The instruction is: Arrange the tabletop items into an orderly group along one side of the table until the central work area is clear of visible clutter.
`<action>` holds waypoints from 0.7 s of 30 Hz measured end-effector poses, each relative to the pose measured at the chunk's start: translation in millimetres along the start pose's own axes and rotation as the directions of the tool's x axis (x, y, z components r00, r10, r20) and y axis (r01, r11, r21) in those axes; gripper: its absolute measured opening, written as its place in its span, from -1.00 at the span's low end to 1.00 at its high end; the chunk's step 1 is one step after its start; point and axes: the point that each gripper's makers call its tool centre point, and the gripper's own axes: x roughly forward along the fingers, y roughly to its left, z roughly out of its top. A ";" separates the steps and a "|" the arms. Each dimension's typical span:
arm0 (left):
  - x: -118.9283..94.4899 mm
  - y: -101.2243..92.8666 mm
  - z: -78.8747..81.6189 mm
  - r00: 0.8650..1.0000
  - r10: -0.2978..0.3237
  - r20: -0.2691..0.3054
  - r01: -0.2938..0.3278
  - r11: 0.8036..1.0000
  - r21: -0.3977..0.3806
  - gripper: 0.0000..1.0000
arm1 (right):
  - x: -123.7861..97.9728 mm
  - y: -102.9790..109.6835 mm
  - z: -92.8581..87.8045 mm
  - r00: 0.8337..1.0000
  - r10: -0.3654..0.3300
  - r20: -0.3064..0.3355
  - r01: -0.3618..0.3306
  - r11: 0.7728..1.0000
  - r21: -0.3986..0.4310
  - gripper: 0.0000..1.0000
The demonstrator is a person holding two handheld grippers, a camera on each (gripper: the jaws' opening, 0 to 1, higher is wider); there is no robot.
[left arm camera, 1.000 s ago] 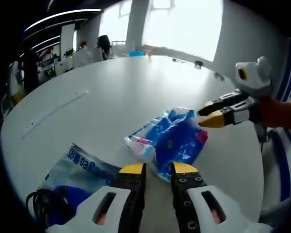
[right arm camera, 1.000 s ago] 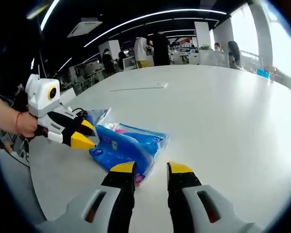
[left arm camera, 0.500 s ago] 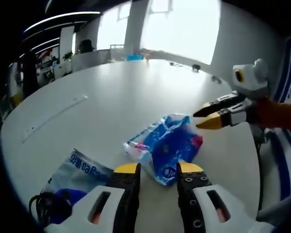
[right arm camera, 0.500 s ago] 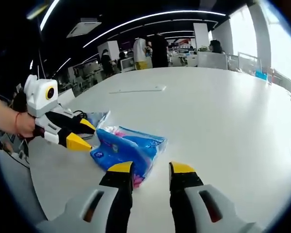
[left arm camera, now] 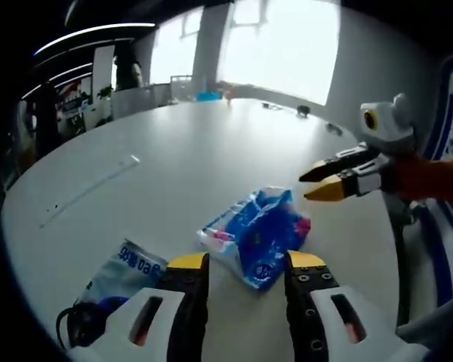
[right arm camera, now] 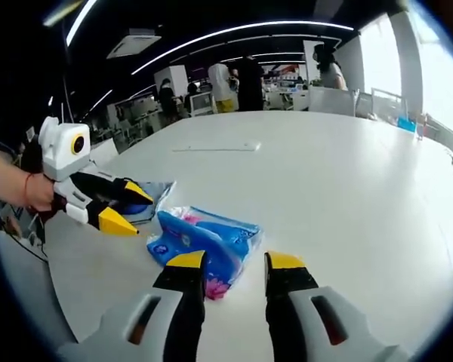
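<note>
A crumpled blue plastic packet [left arm camera: 258, 233] with pink and white print lies on the white round table [left arm camera: 174, 158], just ahead of my left gripper [left arm camera: 244, 262], which stands open and empty. My right gripper [left arm camera: 323, 181] comes in from the right, open, above the packet's far end. In the right gripper view the same packet [right arm camera: 204, 243] lies just left of my open right gripper [right arm camera: 234, 262]. My left gripper [right arm camera: 124, 206] hangs open to the packet's left. A clear bag with blue print [left arm camera: 124, 271] holding a black cable [left arm camera: 79, 324] lies at lower left, also seen behind the left gripper as the clear bag [right arm camera: 147, 202].
A long flat white strip [left arm camera: 87, 188] lies on the table's left part, seen as the strip [right arm camera: 215, 148] farther back. People stand among desks [right arm camera: 241, 75] beyond the table. A blue-and-white object [left arm camera: 445, 226] stands past the table's right edge. The table's far half is bare.
Both cameras have pulled back and up a little, so the packet looks smaller and farther. My left gripper's jaws have spread wider. The packet and bag lie where they were.
</note>
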 end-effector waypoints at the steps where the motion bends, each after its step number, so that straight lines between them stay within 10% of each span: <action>1: -1.4 0.5 0.6 1.000 0.000 0.002 0.000 1.000 -0.002 -0.26 | -0.2 1.0 1.1 1.000 0.000 0.002 0.000 1.000 -0.001 -0.44; 21: -33.5 2.6 14.7 0.998 -0.005 0.056 0.005 1.000 -0.006 -0.11 | -6.5 24.9 26.8 0.999 0.018 0.036 -0.017 0.999 -0.038 -0.41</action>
